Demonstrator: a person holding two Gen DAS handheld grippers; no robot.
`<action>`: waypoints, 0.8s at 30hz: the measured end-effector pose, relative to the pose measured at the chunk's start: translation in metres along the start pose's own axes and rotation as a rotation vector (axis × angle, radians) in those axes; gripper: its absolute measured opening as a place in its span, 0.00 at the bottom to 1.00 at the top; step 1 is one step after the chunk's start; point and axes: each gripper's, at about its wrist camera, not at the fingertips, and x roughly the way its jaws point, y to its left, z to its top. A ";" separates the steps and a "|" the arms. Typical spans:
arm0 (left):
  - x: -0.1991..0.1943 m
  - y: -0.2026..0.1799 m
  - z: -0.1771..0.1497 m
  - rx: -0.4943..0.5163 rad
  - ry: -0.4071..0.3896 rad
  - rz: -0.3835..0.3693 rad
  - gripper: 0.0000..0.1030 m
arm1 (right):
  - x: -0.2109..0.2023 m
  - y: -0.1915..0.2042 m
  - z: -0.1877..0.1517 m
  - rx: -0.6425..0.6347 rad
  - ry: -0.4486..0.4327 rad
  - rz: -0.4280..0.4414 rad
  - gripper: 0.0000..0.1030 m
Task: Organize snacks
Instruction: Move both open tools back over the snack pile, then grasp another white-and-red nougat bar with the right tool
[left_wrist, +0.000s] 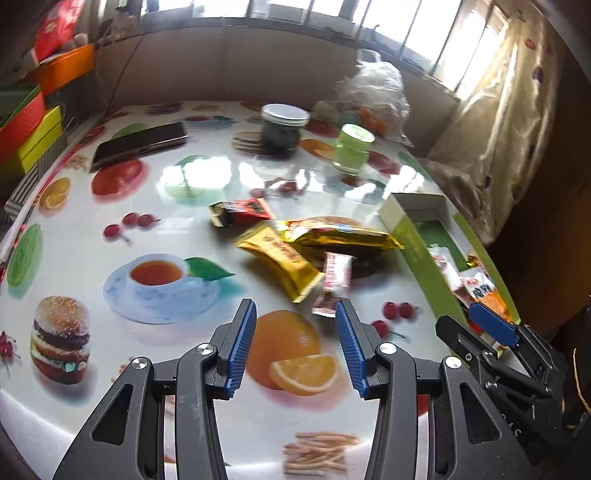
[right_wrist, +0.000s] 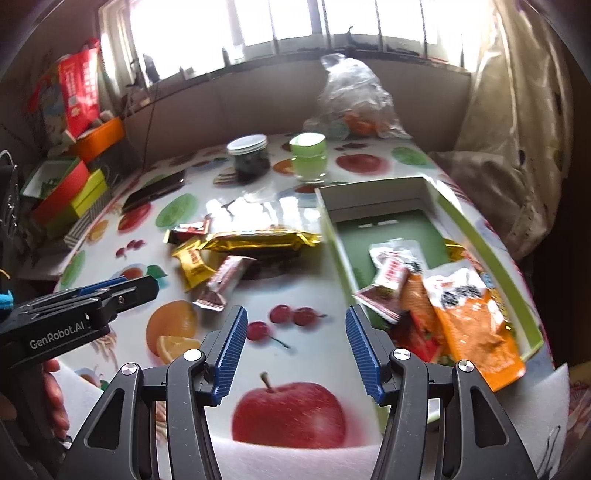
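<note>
Left gripper (left_wrist: 295, 310) jaws are held apart, nothing clamped, over the desk (left_wrist: 74, 236) just short of the loose snack pile. Right gripper (right_wrist: 295, 317) jaws are set wider apart, also empty, beside the green tray (right_wrist: 476, 236). Long gold packet (right_wrist: 258, 238) is laid flat, long axis across the right view; pink bar (right_wrist: 225, 280) is angled toward the left gripper.
</note>
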 end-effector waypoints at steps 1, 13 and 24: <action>0.000 0.005 0.000 -0.011 -0.001 0.007 0.45 | 0.002 0.003 0.001 -0.005 0.003 0.001 0.54; 0.008 0.040 -0.004 -0.066 0.028 0.016 0.45 | 0.046 0.030 0.015 -0.013 0.072 0.052 0.54; 0.015 0.054 -0.004 -0.095 0.051 -0.005 0.45 | 0.080 0.038 0.027 0.015 0.111 0.050 0.54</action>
